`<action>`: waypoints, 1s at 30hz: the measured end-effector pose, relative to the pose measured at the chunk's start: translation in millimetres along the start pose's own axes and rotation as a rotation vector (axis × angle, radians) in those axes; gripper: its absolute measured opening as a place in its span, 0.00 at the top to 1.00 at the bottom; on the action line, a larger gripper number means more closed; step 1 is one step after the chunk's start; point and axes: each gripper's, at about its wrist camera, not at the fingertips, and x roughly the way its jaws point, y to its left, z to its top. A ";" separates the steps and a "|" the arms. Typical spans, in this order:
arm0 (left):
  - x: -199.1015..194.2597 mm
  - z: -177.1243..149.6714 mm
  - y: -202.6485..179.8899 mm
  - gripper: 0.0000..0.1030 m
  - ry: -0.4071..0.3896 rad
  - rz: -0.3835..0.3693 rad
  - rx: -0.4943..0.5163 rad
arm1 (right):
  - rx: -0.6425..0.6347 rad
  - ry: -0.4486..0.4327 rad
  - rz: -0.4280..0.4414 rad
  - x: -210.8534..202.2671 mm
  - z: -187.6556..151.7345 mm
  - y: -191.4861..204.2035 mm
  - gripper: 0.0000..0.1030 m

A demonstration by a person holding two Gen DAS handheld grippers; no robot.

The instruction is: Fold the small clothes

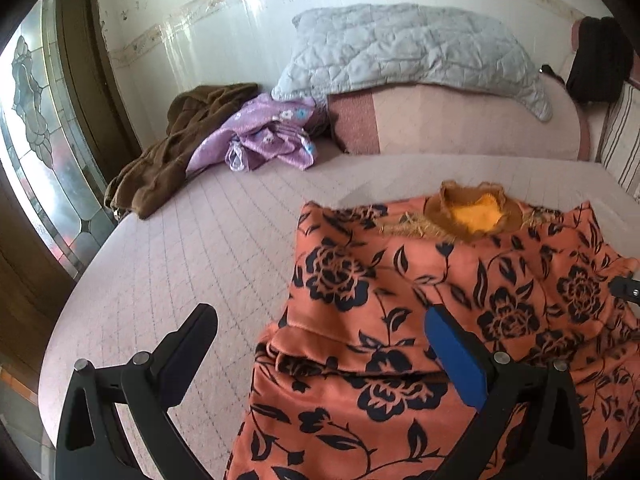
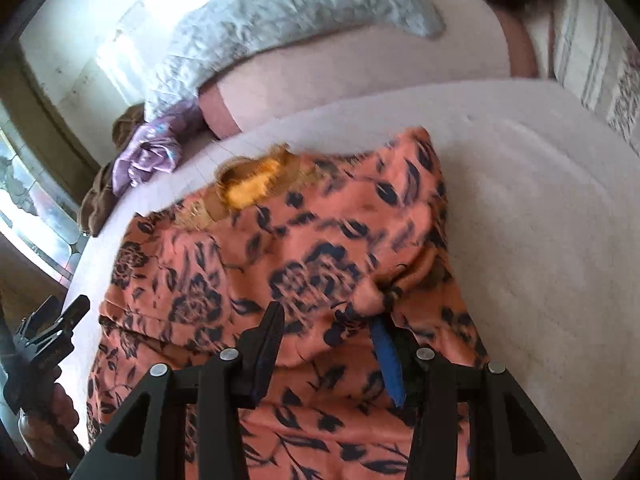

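Orange top: I saw the orange flowered top (image 1: 460,320) lying on the pink bed cover (image 1: 192,264), its yellow-lined collar (image 1: 476,210) at the far end, toward the pillows. It took up the near right part of the bed in my left view. Its side was turned in, with a fold line across the cloth.

Left gripper: My left gripper (image 1: 320,344) hung low over the left edge of the top. Its jaws were wide apart and held nothing — one finger sat over the bare cover, and the one with the blue pad was over the flowered cloth.

Right gripper: My right gripper (image 2: 326,332) was over the middle of the top. Its jaws were apart too. A bunched bit of cloth sat right at the tip of the blue-padded finger, but that view was blurry, and I could not tell if it touched.

Other clothes: A brown garment (image 1: 168,152) and a purple flowered one (image 1: 264,136) lay in a heap at the far left corner, well apart from the top.

Pillows: A grey quilted pillow (image 1: 400,48) rested on a big pink bolster (image 1: 460,120) at the head of the bed.
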 end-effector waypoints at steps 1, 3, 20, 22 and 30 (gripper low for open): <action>0.0 2.0 -1.5 0.00 -0.008 0.003 0.005 | -0.009 -0.006 0.007 0.4 3.4 5.5 0.53; 1.9 3.8 -3.7 0.00 -0.008 0.009 0.010 | -0.025 -0.008 0.013 5.2 9.5 13.0 0.53; 74.8 9.5 -36.3 0.00 0.167 0.005 0.068 | -0.061 0.037 0.063 38.4 23.8 28.8 0.53; 88.5 7.6 -33.8 0.00 0.219 0.009 0.053 | -0.057 0.044 0.062 41.9 23.9 27.2 0.53; 99.6 1.5 -29.6 0.00 0.290 0.023 0.047 | 0.008 0.142 0.014 64.1 17.0 6.0 0.53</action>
